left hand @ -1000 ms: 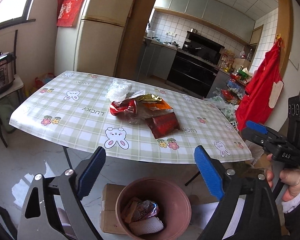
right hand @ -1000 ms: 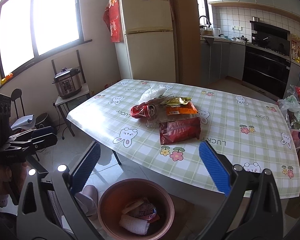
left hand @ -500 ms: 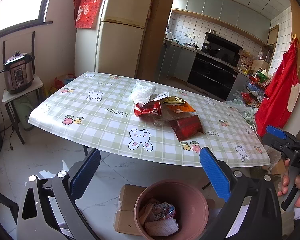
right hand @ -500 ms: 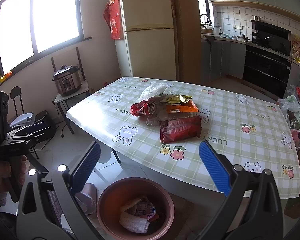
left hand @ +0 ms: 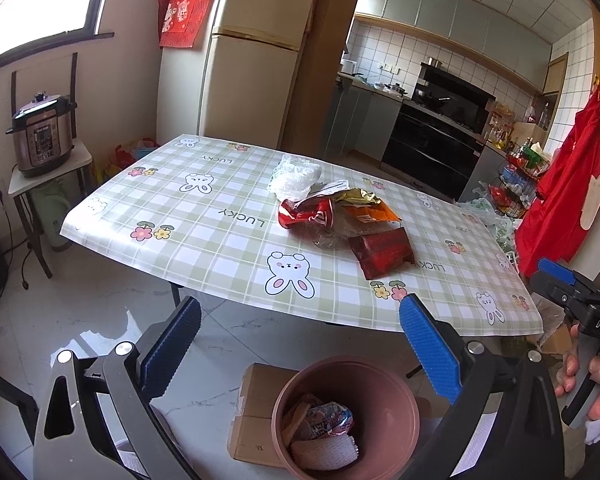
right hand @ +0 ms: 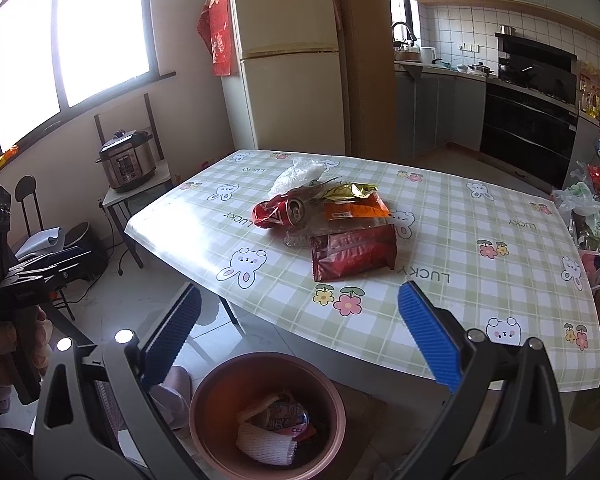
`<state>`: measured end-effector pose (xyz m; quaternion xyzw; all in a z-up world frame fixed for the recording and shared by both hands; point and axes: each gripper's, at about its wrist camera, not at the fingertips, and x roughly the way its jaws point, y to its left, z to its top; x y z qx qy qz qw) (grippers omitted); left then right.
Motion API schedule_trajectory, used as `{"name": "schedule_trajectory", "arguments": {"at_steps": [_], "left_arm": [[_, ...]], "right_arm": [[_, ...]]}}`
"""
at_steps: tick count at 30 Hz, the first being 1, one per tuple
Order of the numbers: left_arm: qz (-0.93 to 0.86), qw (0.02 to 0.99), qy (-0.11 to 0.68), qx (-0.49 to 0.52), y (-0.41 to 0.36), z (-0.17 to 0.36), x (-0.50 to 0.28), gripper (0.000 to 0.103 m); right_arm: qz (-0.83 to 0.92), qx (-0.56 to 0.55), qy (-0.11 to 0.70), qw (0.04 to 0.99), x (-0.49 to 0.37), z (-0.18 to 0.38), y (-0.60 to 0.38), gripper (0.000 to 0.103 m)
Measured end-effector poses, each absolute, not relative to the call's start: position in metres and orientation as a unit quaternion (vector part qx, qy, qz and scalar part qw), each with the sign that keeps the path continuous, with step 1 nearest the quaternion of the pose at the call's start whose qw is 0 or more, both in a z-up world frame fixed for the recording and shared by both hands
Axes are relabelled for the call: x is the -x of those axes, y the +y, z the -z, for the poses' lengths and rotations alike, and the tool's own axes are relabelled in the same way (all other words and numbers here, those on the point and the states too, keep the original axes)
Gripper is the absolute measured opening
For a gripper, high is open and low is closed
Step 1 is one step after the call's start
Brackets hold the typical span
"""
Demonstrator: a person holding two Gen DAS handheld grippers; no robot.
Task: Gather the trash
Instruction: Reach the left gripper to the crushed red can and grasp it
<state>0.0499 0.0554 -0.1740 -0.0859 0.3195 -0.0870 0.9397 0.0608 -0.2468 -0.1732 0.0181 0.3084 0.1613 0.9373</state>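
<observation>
Tabletop (right hand: 440, 240): crushed can (right hand: 280, 213) lengthwise left-right.

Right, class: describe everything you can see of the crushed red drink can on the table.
The crushed red metal drink can lies on its side on the green-checked tablecloth, at the left end of the trash heap. Its body is dented and flattened, red with white lettering; its silver top end faces the right wrist view. The crumpled white plastic bag sits just behind it, and clear wrapping and the orange snack packet press against its side. No gripper touches it.
</observation>
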Motion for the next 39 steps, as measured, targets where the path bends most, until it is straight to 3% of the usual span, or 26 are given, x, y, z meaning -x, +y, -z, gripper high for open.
{"name": "schedule_trajectory", "arguments": {"at_steps": [12, 22, 26, 30, 39], "left_arm": [[0.072, 0.945, 0.317, 0.023, 0.045, 0.183, -0.068, 0.097], [0.093, 0.945, 0.311, -0.050, 0.018, 0.204, -0.128, 0.096], [0.110, 0.938, 0.313, -0.096, 0.001, 0.221, -0.171, 0.082], [0.131, 0.929, 0.310, -0.156, -0.018, 0.244, -0.211, 0.059], [0.148, 0.902, 0.272, -0.300, -0.054, 0.289, -0.278, 0.052]], "right_arm": [[-0.140, -0.026, 0.336, 0.931, -0.084, 0.194, -0.254, 0.097], [-0.127, -0.043, 0.371, 0.919, -0.132, 0.225, -0.265, 0.097], [-0.121, -0.059, 0.387, 0.912, -0.159, 0.240, -0.268, 0.097], [-0.123, -0.069, 0.402, 0.905, -0.185, 0.256, -0.269, 0.097], [-0.114, -0.081, 0.430, 0.892, -0.229, 0.289, -0.274, 0.097]]}}
